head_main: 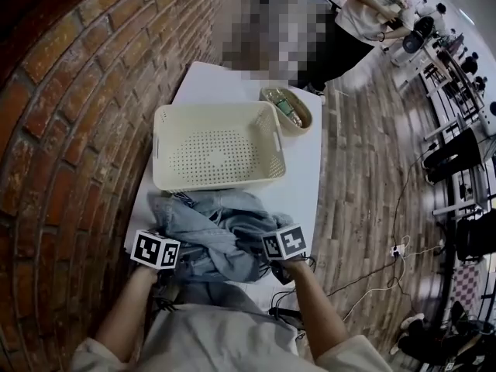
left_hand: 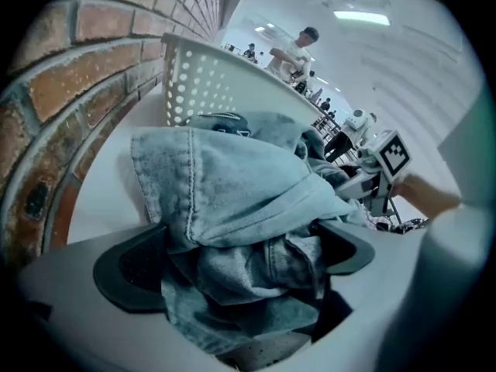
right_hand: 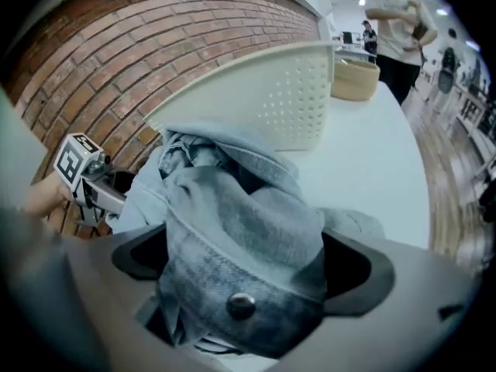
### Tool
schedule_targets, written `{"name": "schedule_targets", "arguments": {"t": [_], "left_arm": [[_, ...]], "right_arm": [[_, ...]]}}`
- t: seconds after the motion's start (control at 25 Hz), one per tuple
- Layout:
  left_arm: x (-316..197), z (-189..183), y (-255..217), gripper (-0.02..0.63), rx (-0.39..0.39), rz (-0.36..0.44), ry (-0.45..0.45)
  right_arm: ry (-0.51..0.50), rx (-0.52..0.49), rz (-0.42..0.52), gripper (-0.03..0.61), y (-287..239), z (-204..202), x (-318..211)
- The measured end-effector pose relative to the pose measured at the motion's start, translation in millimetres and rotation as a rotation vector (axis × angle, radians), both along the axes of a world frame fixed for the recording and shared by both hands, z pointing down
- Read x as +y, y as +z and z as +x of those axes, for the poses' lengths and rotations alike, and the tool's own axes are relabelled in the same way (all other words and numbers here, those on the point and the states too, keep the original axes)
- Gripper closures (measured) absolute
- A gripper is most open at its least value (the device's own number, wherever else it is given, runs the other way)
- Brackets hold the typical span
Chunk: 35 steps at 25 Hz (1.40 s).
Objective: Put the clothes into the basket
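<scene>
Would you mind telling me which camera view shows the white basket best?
The head view: it looks down into the whole basket, showing its empty perforated floor and all four walls. The left gripper view shows only one corner behind the denim garment; the right gripper view shows one outer wall.

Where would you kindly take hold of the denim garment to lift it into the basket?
Probably the raised folds at its near edge, one at each end, coming down from above. The denim garment lies crumpled in a heap, so thick seamed folds stand up; the left gripper and right gripper, jaws apart, straddle them.
</scene>
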<state>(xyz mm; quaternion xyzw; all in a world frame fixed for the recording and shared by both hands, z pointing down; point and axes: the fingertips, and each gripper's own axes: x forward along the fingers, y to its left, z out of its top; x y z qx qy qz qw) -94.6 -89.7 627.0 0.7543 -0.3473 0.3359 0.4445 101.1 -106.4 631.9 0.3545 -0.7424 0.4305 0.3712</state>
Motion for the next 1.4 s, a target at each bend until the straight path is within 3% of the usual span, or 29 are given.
{"name": "schedule_targets", "arguments": {"t": [0.12, 0.24, 0.64, 0.76, 0.84, 1.08, 1.4], "left_arm": [[-0.8, 3.3, 4.2, 0.026, 0.002, -0.025, 0.017], [-2.0, 8.8, 6.5, 0.026, 0.027, -0.025, 0.034], [-5.5, 30.3, 4.7, 0.028, 0.077, 0.004, 0.047], [-3.0, 39.7, 0.2, 0.045, 0.122, -0.001, 0.073], [-1.4, 46.3, -2.3, 0.108, 0.172, -0.005, 0.084], [0.0, 59.4, -11.1, 0.168, 0.295, 0.002, 0.07], [15.0, 71.6, -34.9, 0.187, 0.344, 0.062, 0.074]], "right_arm": [[-0.015, -0.086, -0.081, -0.002, 13.8, -4.7, 2.0], [-0.059, -0.084, -0.114, -0.002, 15.7, -8.7, 3.6], [-0.139, -0.158, -0.053, 0.006, 10.4, -53.1, 11.8], [-0.175, -0.186, -0.061, 0.054, 8.1, -61.3, 15.2], [-0.187, -0.217, -0.075, 0.092, 6.4, -63.8, 16.6], [-0.178, -0.316, -0.056, 0.192, -1.9, -70.4, 19.6], [-0.178, -0.338, 0.05, 0.259, -25.6, -69.2, 32.2]]}}
